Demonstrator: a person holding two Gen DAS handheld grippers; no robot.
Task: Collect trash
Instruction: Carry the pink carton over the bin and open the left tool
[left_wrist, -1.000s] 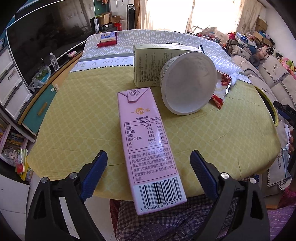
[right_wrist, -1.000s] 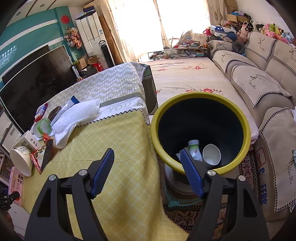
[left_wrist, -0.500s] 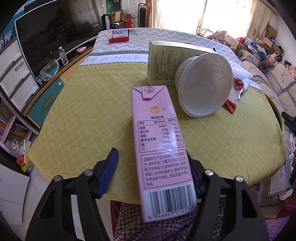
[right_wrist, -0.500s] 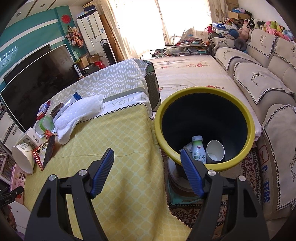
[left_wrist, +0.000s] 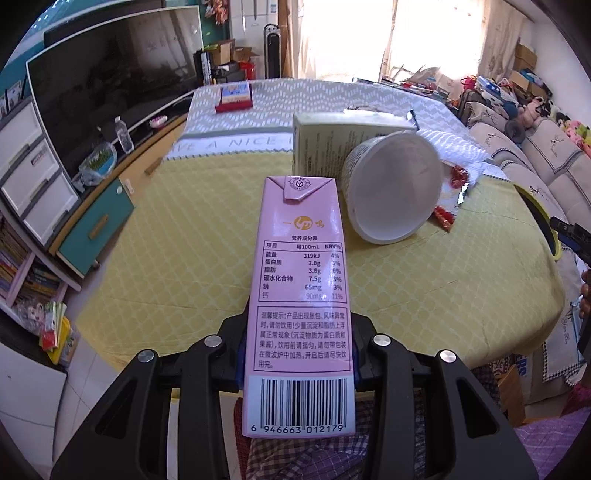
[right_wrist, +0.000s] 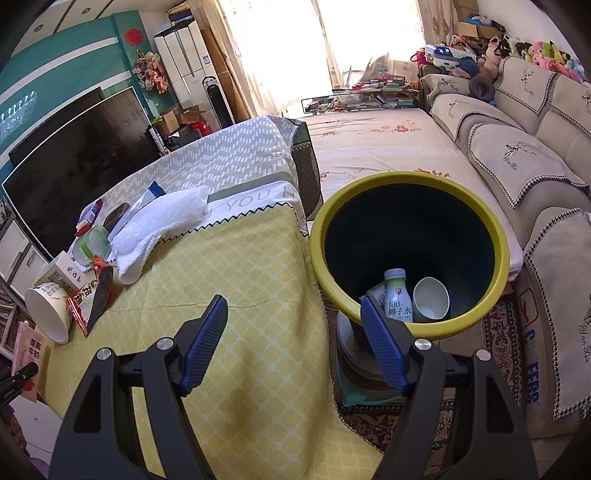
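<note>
A pink milk carton lies lengthwise on the yellow tablecloth, barcode end toward me. My left gripper is closing on it, and both pads sit against its long sides near the table's front edge. Behind it a white paper bowl lies tipped on its side against a pale green box, with a red wrapper beside them. My right gripper hangs open and empty over the table's corner, next to the yellow-rimmed bin. A bottle and a paper cup lie inside the bin.
A white towel and small packets lie farther along the table. A red-edged box sits at the far end. A TV stand with drawers runs along the left. A sofa stands right of the bin.
The left gripper's jaws have come together from wide apart onto the pink carton's sides, and the gripper has edged forward along it. The right gripper has stayed put.
</note>
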